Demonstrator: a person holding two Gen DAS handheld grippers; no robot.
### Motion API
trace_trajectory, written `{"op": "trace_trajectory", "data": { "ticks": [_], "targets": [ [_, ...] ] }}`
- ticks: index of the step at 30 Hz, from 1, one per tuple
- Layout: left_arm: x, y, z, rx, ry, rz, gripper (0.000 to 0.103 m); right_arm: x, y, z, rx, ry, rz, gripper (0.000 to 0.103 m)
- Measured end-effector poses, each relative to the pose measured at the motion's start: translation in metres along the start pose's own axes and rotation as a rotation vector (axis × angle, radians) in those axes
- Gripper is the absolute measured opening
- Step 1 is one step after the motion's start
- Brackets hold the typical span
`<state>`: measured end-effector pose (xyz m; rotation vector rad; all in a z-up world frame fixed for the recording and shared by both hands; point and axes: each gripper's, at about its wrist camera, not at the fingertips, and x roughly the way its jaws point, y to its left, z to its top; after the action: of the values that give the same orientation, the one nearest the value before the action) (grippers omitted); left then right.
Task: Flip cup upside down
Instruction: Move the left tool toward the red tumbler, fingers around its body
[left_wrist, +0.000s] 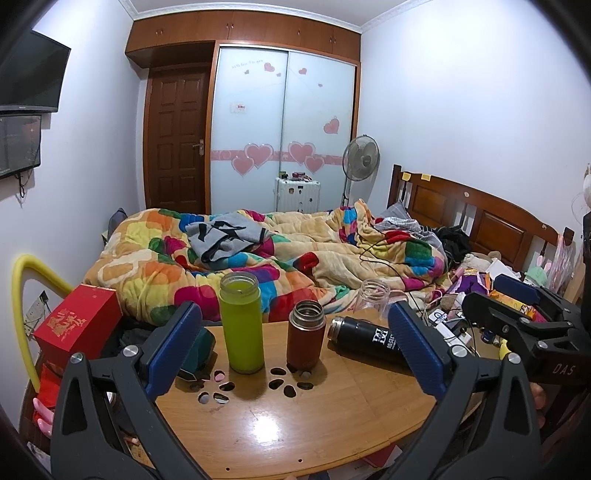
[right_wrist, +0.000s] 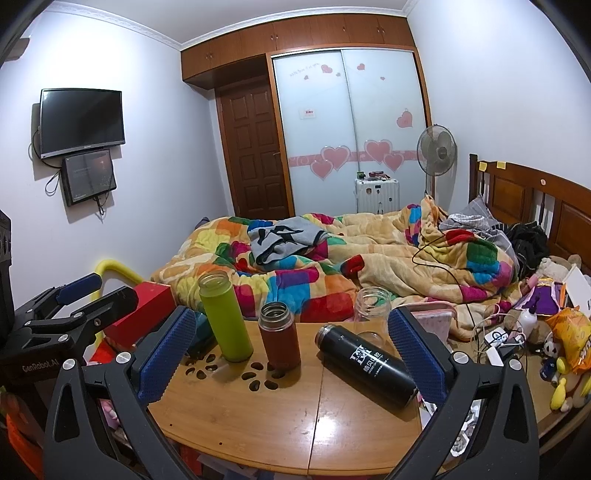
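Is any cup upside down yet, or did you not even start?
Not started, it seems. The green cup and the red-brown cup stand upright with mouths open, the clear jar too. The black bottle lies on its side. Both the left gripper and the right gripper are open, holding nothing. Grabbing and flipping remain.

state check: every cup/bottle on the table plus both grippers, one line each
green bottle: upright, lid off
red-brown flask: upright, lid off
black flask: lying on its side, mouth toward the red-brown flask
clear jar: upright at the table's far edge, open mouth
left gripper: open, holding nothing
right gripper: open, holding nothing
wardrobe sliding doors: closed
room door: closed
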<state>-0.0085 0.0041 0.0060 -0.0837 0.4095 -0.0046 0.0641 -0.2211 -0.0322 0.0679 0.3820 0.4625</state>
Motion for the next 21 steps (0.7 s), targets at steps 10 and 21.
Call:
{"op": "trace_trajectory", "data": {
  "ticks": [10,21],
  "targets": [
    [0.082,-0.004,-0.031,-0.034,0.189,-0.087,0.102,0.019,-0.022,-0.015,0.034,0.058,-0.031,0.103],
    [0.214,-0.012,-0.070,-0.031,0.336,-0.010,0.090,0.044,-0.065,-0.042,0.110,0.159,-0.044,0.103]
  ]
}}
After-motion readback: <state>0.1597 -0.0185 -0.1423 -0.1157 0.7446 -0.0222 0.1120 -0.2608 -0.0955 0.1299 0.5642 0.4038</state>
